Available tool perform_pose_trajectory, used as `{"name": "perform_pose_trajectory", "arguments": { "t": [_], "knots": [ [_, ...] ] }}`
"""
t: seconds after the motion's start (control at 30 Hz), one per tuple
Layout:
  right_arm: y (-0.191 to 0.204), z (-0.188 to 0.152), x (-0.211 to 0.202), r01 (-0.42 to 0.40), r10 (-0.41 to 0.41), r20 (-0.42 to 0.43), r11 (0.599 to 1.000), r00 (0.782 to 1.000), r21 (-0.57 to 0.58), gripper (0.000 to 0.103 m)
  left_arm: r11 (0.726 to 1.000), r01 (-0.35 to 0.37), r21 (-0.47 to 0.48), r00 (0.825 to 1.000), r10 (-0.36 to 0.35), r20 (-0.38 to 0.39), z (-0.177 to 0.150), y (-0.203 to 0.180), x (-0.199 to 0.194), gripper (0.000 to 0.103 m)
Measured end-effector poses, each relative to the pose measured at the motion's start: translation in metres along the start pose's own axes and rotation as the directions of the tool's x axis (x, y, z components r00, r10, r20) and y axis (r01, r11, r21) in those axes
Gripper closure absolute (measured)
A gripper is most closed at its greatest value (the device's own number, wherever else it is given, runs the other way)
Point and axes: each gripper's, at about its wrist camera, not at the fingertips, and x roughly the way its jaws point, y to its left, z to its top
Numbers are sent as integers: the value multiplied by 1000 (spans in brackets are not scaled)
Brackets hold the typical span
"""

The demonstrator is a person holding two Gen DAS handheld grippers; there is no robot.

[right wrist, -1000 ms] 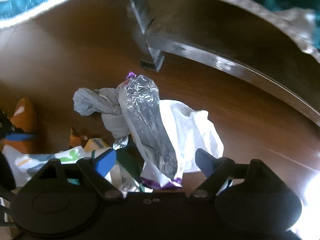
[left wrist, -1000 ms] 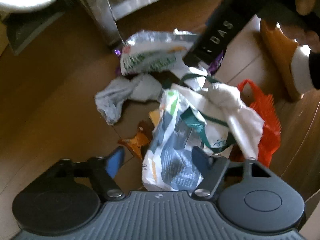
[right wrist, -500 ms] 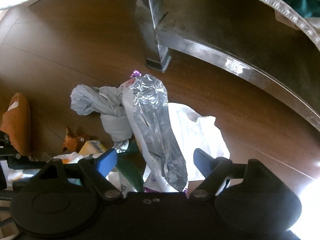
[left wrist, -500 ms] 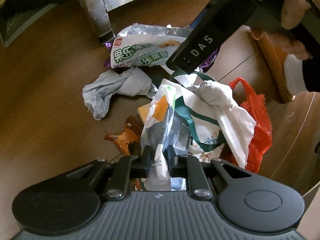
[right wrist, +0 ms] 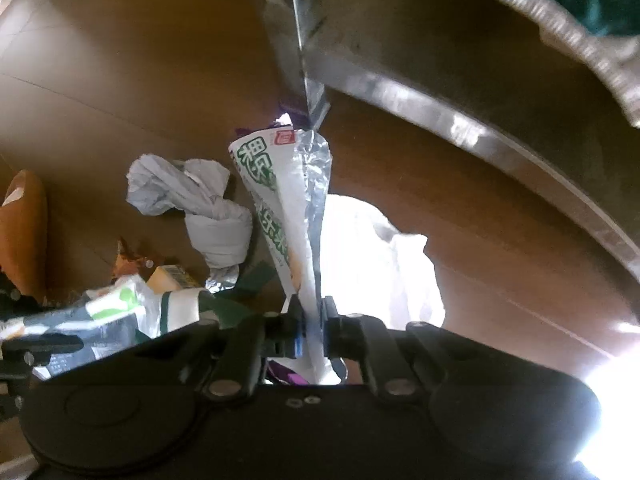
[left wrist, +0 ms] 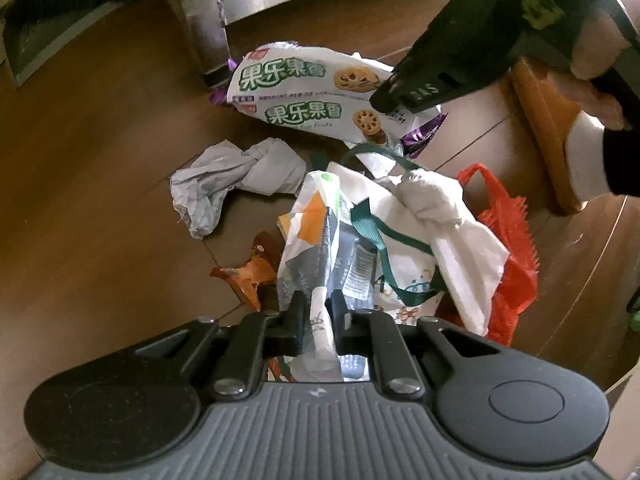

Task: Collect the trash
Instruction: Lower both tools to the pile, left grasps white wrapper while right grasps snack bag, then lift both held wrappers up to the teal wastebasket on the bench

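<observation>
While both claws pinch light, crinkly trash, the left gripper clamps a grey-and-orange plastic wrapper at six o'clock, the right gripper a foil-lined biscuit packet.

We see the left gripper pinching a grey-and-white wrapper at lower centre. Right gripper at upper right bites the cookie bag. Crumpled grey paper lies left of centre.

Orange slipper half hidden behind right gripper; snack wrapper bottom cut off.
</observation>
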Motion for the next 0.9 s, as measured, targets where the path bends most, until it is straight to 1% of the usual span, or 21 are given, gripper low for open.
{"name": "perform_pose_trajectory", "arguments": {
  "t": [0.13,0.27,0.37,0.47,0.57,0.63,0.73,0.83,0.9],
  "knots": [
    [3,-4,-26,5,-4,12,999,1000,-34,98,1000,-1,-13,1000,1,12,3,3,-17,92],
    [7,-7,-62,15,-13,38,998,999,-63,98,999,0,-45,999,2,32,6,7,-46,92],
    [7,-5,-96,11,-7,57,998,998,-63,98,998,-19,-57,998,22,53,7,4,-74,92],
    [10,-11,-138,14,-8,85,997,996,-70,98,996,-21,-91,997,28,76,8,-2,-105,92],
    [13,-20,-183,23,-15,125,997,992,-67,98,994,-38,-107,992,50,116,7,-12,-142,92],
    [16,-27,-214,32,-22,155,998,988,-61,98,992,-40,-123,987,58,151,6,-21,-168,92],
    [18,-39,-263,54,-43,211,997,977,-50,98,987,-69,-147,974,99,204,4,-34,-209,92],
    [19,-54,-312,75,-64,268,997,961,-29,98,978,-80,-190,956,129,264,2,-46,-251,92],
    [17,-62,-343,84,-75,305,996,949,-16,98,973,-83,-217,940,149,308,2,-54,-280,92]
  ]
}}
